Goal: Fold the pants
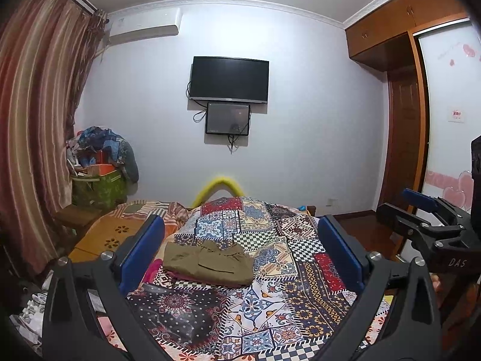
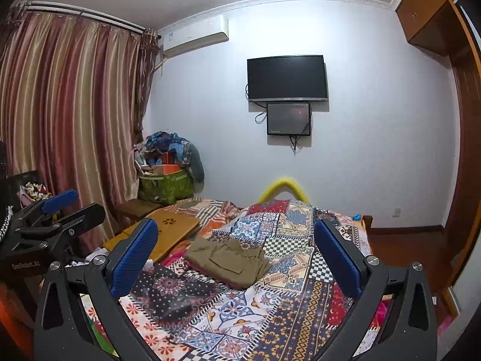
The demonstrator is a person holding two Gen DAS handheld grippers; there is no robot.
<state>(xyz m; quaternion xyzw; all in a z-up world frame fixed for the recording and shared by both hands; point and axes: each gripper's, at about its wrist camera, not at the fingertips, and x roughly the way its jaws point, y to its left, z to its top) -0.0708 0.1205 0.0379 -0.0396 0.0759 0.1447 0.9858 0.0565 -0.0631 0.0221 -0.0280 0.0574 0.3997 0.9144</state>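
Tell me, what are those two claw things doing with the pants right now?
Left gripper open, empty, above the bed. Right gripper open, empty too. Olive pants lie folded on the patchwork bedspread, untouched. Nothing in the way.

1 folded pants [image 1: 209, 263], 2 tongs [image 1: 240, 249] [image 2: 237, 255], 2 wall screens [image 1: 229, 79] [image 1: 228, 118], 1 AC [image 1: 144, 25].

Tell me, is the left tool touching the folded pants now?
Apart. In the left wrist view, the left tool is open and raised, and the pants lie folded on the quilt beyond its fingers, with bare quilt visible between.
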